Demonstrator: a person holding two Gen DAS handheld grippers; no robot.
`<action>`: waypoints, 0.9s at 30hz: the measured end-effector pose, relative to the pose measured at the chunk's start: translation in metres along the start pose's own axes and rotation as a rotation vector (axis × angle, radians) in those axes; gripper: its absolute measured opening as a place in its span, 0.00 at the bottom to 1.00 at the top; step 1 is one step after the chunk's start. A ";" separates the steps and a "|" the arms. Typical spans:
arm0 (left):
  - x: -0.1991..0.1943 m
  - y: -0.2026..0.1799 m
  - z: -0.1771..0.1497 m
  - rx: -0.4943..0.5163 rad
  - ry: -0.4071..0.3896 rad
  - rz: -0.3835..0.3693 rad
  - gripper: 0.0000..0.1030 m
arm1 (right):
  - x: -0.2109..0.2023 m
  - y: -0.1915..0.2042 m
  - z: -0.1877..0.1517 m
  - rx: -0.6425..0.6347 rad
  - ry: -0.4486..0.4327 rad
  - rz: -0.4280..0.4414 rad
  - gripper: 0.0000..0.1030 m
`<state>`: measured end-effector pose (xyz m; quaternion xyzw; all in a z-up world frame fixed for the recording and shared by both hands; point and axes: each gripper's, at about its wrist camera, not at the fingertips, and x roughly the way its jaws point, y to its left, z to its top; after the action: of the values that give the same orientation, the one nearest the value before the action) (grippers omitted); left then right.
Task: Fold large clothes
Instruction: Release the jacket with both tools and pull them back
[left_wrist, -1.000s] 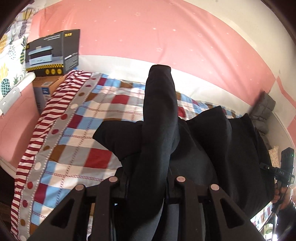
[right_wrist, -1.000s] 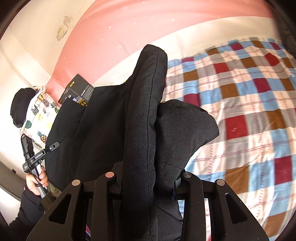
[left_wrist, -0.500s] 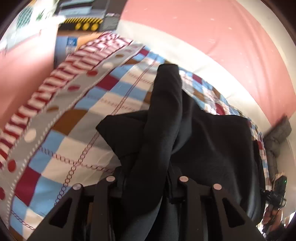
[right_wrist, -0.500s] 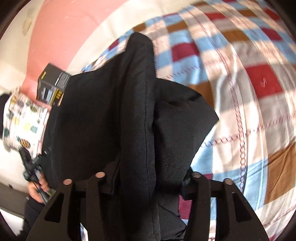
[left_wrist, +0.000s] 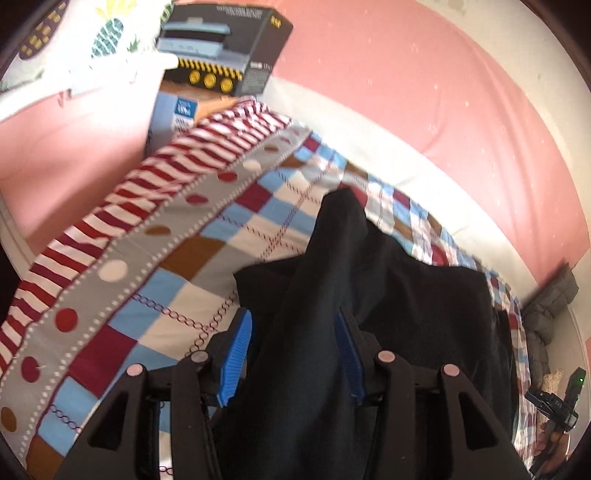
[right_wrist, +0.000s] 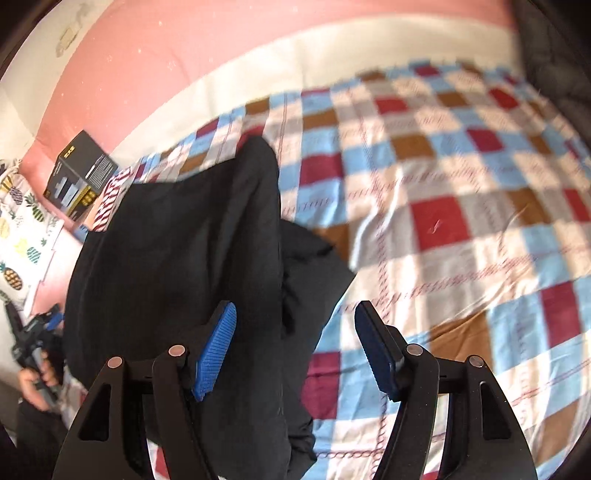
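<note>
While both grippers stand w/ jaws apart, left gripper (left_wrist: 291, 350) and right gripper (right_wrist: 295, 347) grip nothing; black garment (right_wrist: 177, 258) lies ahead on bed (right_wrist: 461, 221). Step: fold laid, release. Next: regrasp an edge.

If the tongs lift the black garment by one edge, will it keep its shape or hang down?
The black garment will probably hang limp: it already drapes in soft folds over the checked bedsheet. It looks thick, so likely rather heavy for cloth. The ribbed blue pads of the right tongs should hold it without much slipping.
</note>
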<state>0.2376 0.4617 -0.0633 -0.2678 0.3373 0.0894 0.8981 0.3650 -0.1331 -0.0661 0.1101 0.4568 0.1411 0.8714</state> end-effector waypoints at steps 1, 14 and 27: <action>-0.004 -0.007 0.000 0.011 -0.014 -0.011 0.46 | -0.005 0.008 0.002 -0.017 -0.027 0.002 0.65; 0.094 -0.065 -0.020 0.224 0.080 0.164 0.47 | 0.098 0.047 0.017 -0.166 0.058 -0.116 0.00; -0.061 -0.131 -0.113 0.213 0.022 0.095 0.46 | -0.032 0.080 -0.082 -0.221 -0.010 -0.035 0.12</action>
<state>0.1732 0.2915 -0.0398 -0.1557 0.3671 0.0925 0.9124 0.2684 -0.0637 -0.0617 0.0060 0.4361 0.1747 0.8828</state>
